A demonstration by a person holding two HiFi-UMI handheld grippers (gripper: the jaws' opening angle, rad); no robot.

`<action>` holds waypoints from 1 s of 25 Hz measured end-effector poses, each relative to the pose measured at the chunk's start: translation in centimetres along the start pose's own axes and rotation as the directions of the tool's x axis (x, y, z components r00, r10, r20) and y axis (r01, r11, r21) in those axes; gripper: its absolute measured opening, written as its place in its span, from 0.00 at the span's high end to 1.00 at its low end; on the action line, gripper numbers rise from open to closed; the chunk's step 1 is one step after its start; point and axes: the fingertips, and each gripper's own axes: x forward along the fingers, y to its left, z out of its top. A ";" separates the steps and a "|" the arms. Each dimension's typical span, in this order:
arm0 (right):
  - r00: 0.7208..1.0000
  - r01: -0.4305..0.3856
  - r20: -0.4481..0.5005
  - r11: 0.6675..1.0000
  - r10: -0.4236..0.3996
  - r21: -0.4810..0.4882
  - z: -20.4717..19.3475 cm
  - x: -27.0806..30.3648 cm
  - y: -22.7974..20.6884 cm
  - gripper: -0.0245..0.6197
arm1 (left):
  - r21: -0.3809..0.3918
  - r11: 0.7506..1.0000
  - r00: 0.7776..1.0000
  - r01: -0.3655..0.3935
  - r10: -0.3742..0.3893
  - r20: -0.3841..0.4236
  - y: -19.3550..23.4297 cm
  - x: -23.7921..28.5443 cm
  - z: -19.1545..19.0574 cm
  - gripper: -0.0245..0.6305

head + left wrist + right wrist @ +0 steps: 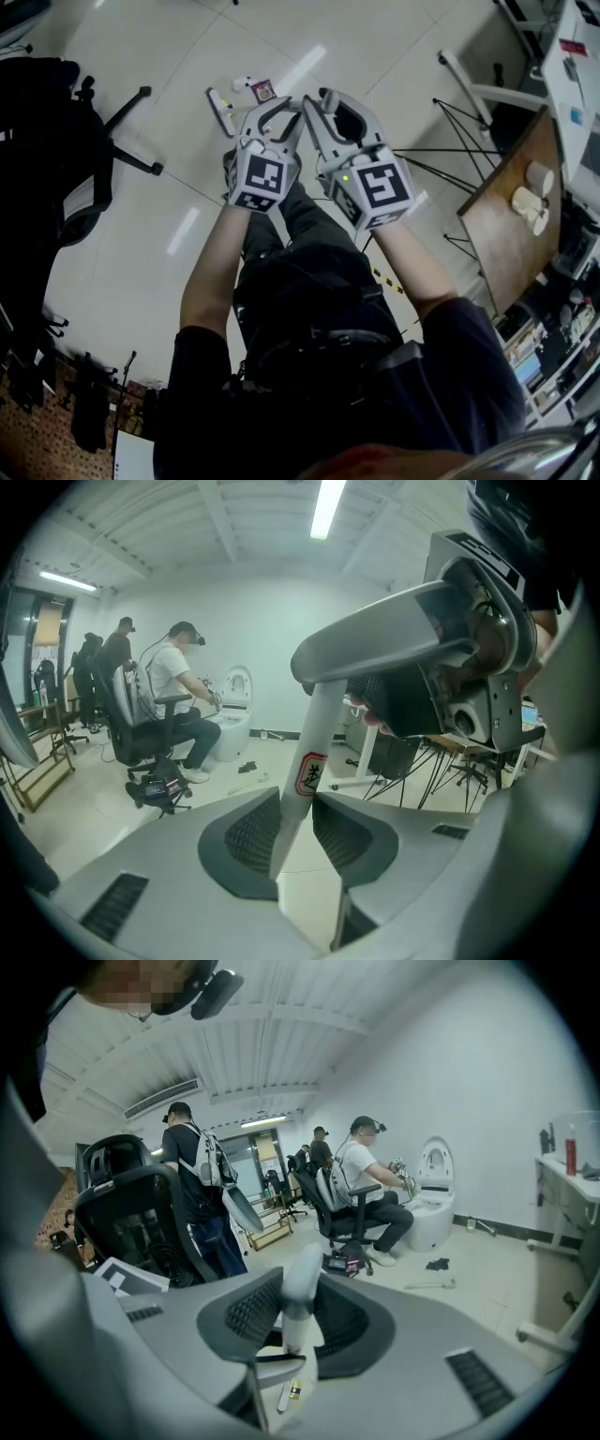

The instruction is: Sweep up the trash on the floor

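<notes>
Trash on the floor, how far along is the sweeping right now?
Done: the left gripper is clamped on a white pole with a red label, the right gripper on a white round-ended handle. In hand: both hang over the floor near a small packet. Left: the packet lies unswept on the tiles.

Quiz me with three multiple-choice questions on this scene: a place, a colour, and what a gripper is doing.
1. Where is the trash? A on the floor; B on the wooden table; C on the chair.
2. What colour is the handle? A black; B white; C green.
3. The left gripper is: A open and empty; B closed on the handle; C out of view.
Answers: 1 A, it lies on the pale tiles; 2 B, the pole is white with a red label; 3 B, both pads press it.
</notes>
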 end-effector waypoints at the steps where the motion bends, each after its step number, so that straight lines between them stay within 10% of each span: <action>1: 1.000 -0.002 0.000 1.000 0.002 -0.002 0.1 -0.1 -0.2 0.78 | 0.003 1.000 1.000 0.003 -0.003 0.001 -0.2 0.2 0.2 0.81; 25: 0.999 0.003 0.032 0.998 -0.001 -0.058 1.9 -2.6 -3.5 0.77 | 0.050 0.998 0.999 0.033 -0.035 0.039 -2.8 2.8 3.4 0.81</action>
